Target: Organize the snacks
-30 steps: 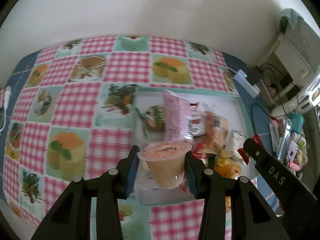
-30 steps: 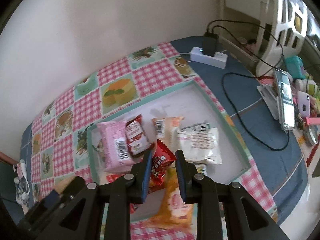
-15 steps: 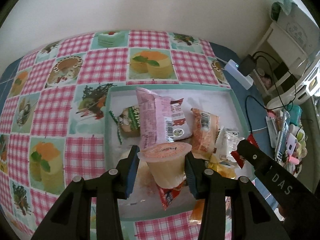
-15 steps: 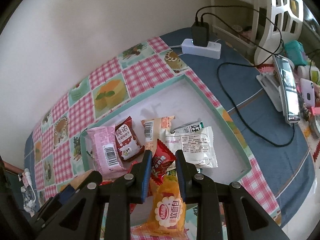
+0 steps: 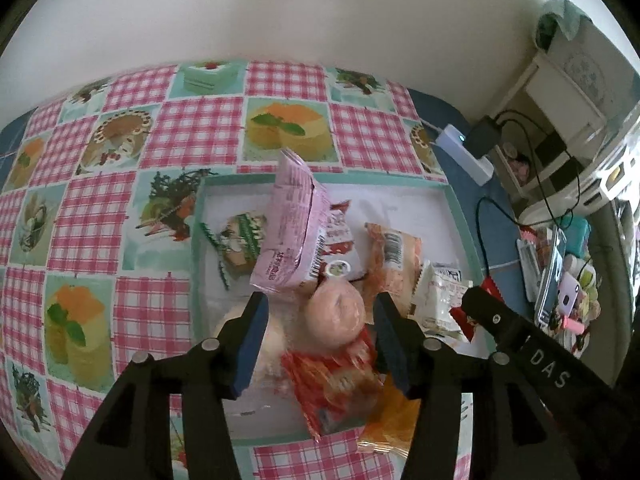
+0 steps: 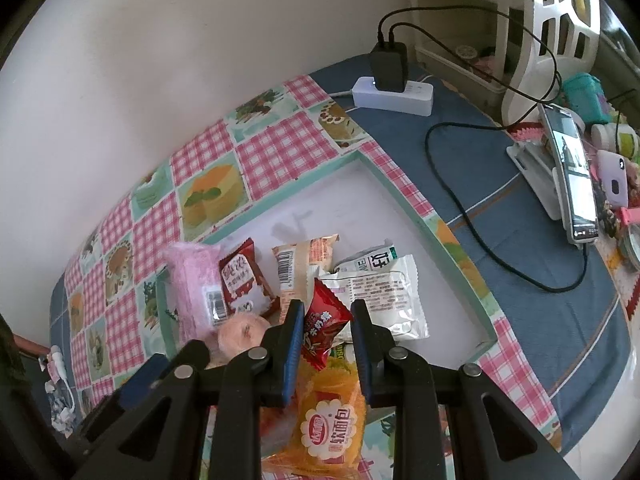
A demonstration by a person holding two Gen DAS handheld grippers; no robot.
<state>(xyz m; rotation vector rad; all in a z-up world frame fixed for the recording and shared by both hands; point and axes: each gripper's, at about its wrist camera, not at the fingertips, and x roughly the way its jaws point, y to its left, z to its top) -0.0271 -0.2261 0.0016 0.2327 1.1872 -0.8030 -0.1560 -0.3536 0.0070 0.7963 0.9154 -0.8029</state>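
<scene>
Left claw (image 5: 318, 334) spread, jaws just opening, jelly cup (image 5: 336, 314) loose between them over tray (image 5: 460, 216) | right claw (image 6: 324, 330) pinching red candy wrapper (image 6: 322, 322) | judged: cup rigid, slick, grip sidewalls; wrapper light, crinkly, grip mid-body

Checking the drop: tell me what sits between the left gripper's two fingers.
In the left wrist view, the jelly cup lies tipped in the tray between the left gripper's just-opened fingers, apart from the left pad.
</scene>
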